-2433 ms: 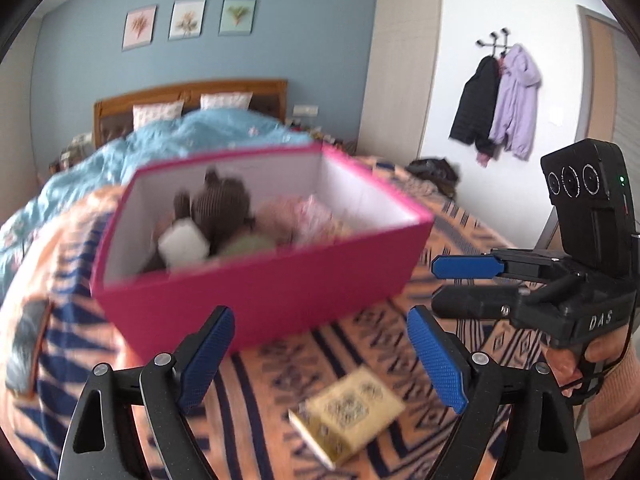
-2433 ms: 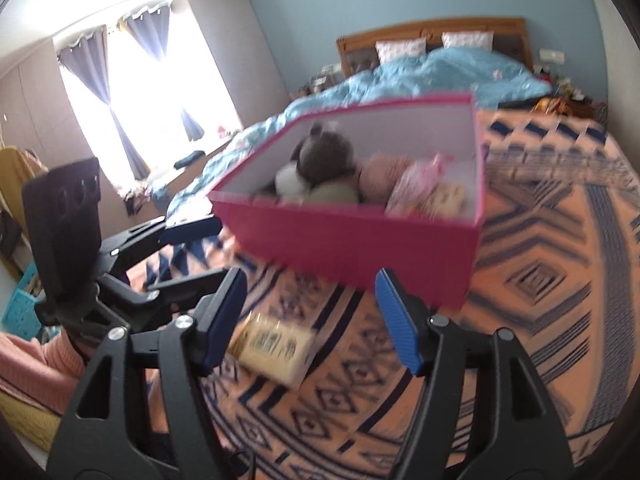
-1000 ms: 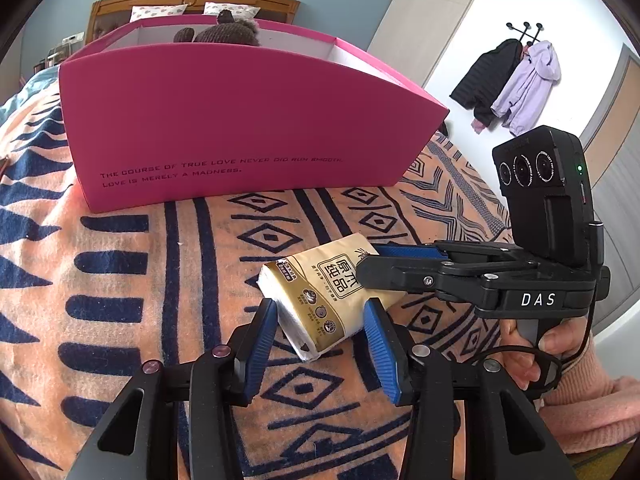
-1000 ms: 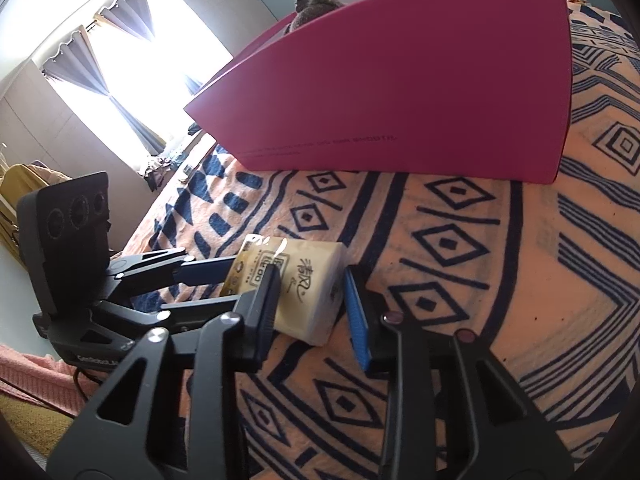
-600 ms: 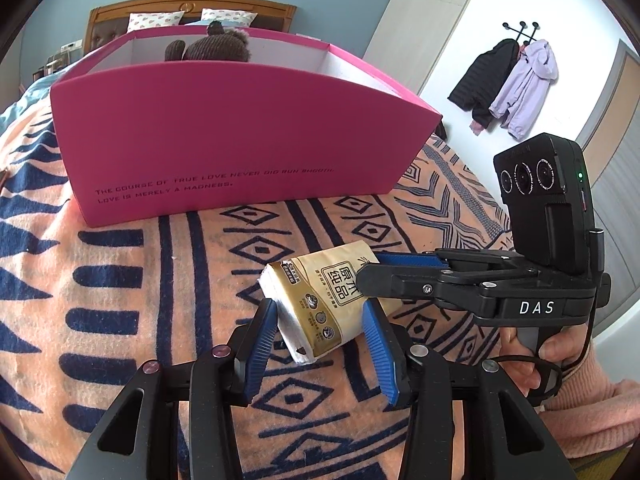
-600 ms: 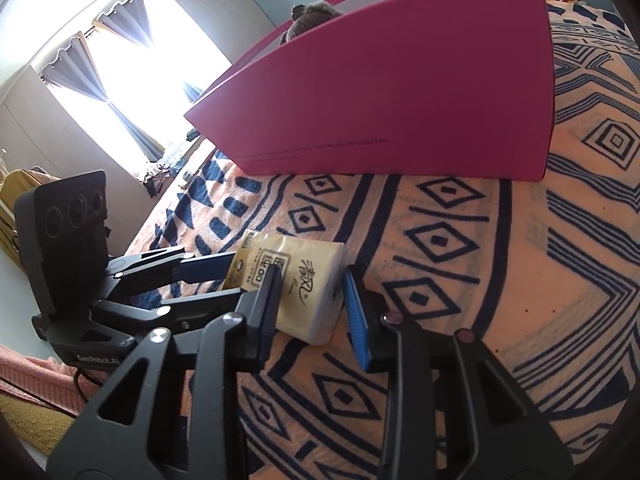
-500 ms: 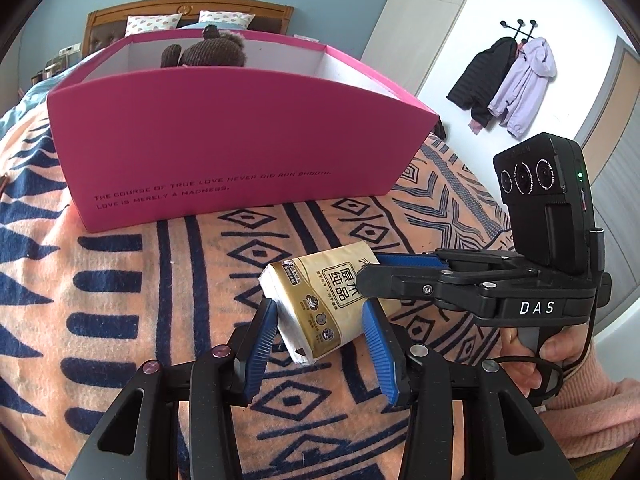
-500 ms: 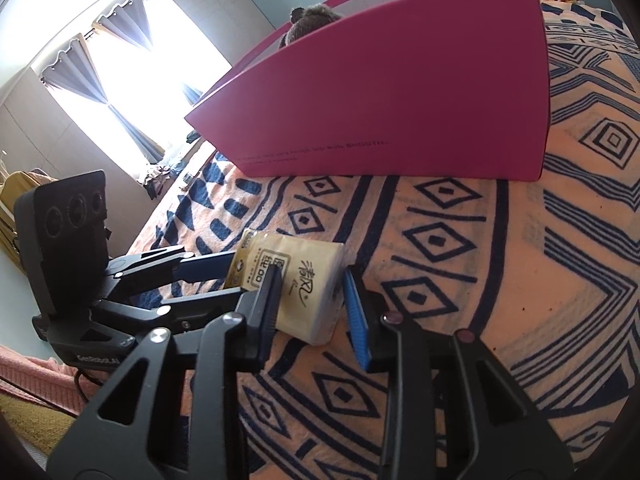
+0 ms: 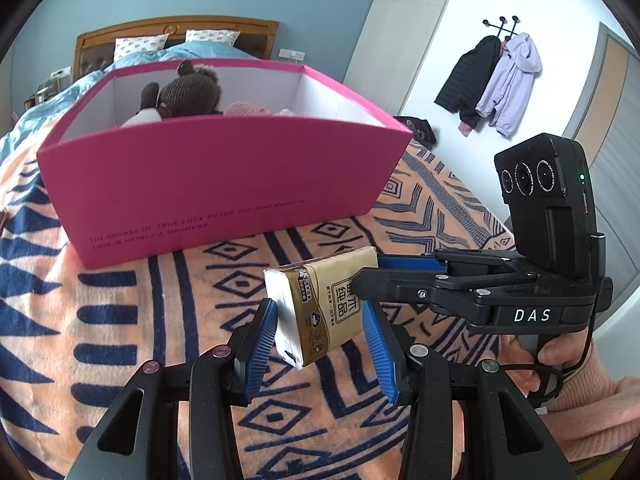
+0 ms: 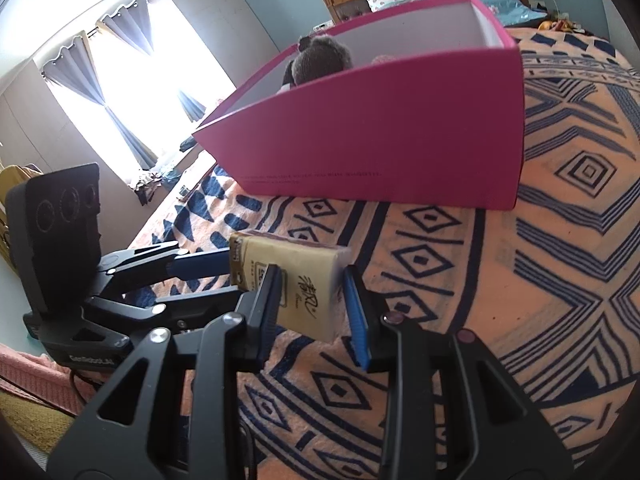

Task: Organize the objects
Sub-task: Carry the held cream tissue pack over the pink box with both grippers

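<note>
A yellow tissue pack [image 9: 320, 304] is held above the patterned blanket, gripped from two sides. My left gripper [image 9: 320, 340] is shut on its near end. My right gripper [image 10: 310, 304] is shut on the same tissue pack [image 10: 296, 280] and shows in the left wrist view [image 9: 372, 272] coming in from the right. A pink box [image 9: 224, 176] stands just beyond, holding a brown plush toy [image 9: 188, 92] and other soft items. The box also shows in the right wrist view [image 10: 392, 136].
An orange and navy patterned blanket [image 9: 100, 320] covers the bed. A blue duvet [image 9: 60, 96] and wooden headboard [image 9: 176, 26] lie behind the box. Jackets [image 9: 492, 80] hang on the right wall. A curtained window [image 10: 128, 64] is on the left.
Both grippers have lifted the tissue pack off the blanket and risen, so the inside of the pink box now shows more.
</note>
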Demonstrator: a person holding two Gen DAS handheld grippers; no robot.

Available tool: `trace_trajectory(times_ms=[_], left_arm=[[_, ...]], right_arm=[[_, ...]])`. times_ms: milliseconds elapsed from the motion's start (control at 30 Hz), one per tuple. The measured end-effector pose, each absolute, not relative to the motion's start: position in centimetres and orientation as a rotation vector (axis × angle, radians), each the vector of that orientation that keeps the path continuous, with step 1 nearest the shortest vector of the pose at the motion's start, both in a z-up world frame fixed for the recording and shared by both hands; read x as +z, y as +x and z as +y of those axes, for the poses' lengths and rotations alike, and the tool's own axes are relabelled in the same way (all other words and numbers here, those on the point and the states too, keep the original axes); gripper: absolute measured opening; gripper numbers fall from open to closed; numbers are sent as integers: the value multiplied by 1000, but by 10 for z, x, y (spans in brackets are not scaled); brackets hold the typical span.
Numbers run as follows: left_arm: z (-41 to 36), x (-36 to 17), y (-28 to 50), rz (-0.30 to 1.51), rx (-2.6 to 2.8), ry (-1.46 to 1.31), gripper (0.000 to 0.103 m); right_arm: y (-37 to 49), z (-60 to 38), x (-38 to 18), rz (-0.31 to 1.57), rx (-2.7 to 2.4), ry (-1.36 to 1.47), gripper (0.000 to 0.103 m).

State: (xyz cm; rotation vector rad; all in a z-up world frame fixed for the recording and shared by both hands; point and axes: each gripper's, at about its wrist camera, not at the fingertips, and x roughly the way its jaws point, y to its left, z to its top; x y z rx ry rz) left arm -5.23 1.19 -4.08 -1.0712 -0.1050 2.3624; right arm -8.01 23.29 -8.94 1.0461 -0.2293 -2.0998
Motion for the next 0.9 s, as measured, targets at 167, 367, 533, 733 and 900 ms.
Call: trace_trajectory(times_ms=[167, 367, 533, 733, 900], left_arm=[[14, -32, -52, -89, 2367, -1035, 44], [19, -24, -51, -70, 2371, -1010, 44], [22, -15, -51, -53, 2375, -980, 44], [26, -6, -51, -39, 2381, -951, 44], [27, -3, -51, -38, 2384, -936, 44]], right_arm=[[-78, 235, -83, -226, -2119, 1020, 35], [-75, 239, -73, -217, -2145, 988, 35], [-75, 240, -67, -215, -2165, 964, 35], [-74, 244, -59, -218, -2181, 940, 35], [-75, 246, -55, -218, -2190, 925, 35]])
